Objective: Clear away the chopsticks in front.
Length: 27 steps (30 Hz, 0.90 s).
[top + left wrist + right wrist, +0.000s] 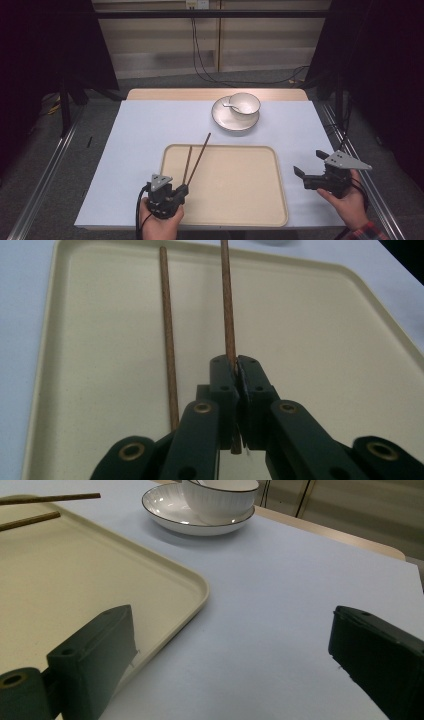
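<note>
Two chopsticks (196,156) lie at the left of the tray (250,210), in the lower middle of the high view. My left gripper (170,192) is clamped on the right-hand stick near its thick end; the other lies loose beside it. My right gripper (314,165) waits with jaws apart, lower right. I should lift slowly, keeping the stick level so it doesn't swivel.

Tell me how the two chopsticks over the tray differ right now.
The longer-reaching chopstick is clamped between the left gripper pads, while the other chopstick lies free on the tray, beside the jaws. In the high view the clamped one slants right and its tip passes the tray's far rim; the loose one stays inside the rim and runs straighter. Both are thin, dark brown wooden sticks.
</note>
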### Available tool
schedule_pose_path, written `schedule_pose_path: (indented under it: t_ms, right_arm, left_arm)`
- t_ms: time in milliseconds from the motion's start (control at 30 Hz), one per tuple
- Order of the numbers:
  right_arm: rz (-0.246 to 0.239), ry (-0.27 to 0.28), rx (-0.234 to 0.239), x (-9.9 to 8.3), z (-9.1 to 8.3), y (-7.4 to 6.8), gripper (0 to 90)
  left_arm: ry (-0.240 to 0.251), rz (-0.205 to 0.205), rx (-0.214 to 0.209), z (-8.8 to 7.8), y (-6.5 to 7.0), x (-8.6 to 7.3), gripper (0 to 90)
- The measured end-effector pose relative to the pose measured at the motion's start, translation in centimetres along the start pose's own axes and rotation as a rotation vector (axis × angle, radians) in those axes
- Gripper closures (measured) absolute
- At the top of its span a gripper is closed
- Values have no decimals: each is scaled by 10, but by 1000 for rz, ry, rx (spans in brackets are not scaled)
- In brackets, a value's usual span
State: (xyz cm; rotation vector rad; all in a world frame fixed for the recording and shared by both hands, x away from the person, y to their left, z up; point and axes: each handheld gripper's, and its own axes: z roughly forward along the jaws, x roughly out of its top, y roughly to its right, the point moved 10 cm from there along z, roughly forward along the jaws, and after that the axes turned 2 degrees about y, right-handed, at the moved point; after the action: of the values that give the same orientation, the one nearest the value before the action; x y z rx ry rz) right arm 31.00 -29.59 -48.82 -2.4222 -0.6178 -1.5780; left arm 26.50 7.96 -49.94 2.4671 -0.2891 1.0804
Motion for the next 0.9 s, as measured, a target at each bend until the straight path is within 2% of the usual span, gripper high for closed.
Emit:
schedule_pose_path:
  t_ms: [200,300,367,600,767,900]
  right_arm:
    - [2,5,-10,0,0,2,44]
    - [-4,0,1,0,0,0,44]
    - [-4,1,1,0,0,0,44]
    - [-3,0,0,0,0,0,44]
    - [0,2,-7,0,0,1,44]
    - [-7,-1,-7,-1,1,0,43]
  left_arm:
    - [4,9,-14,-4,1,-2,863]
    - [3,12,-13,-9,2,-4,863]
    - [6,1,-12,-11,2,-6,863]
    - [-13,6,-23,-14,4,-13,863]
    - [-7,8,-7,-16,2,-14,863]
    - [-2,1,-12,-19,3,-14,863]
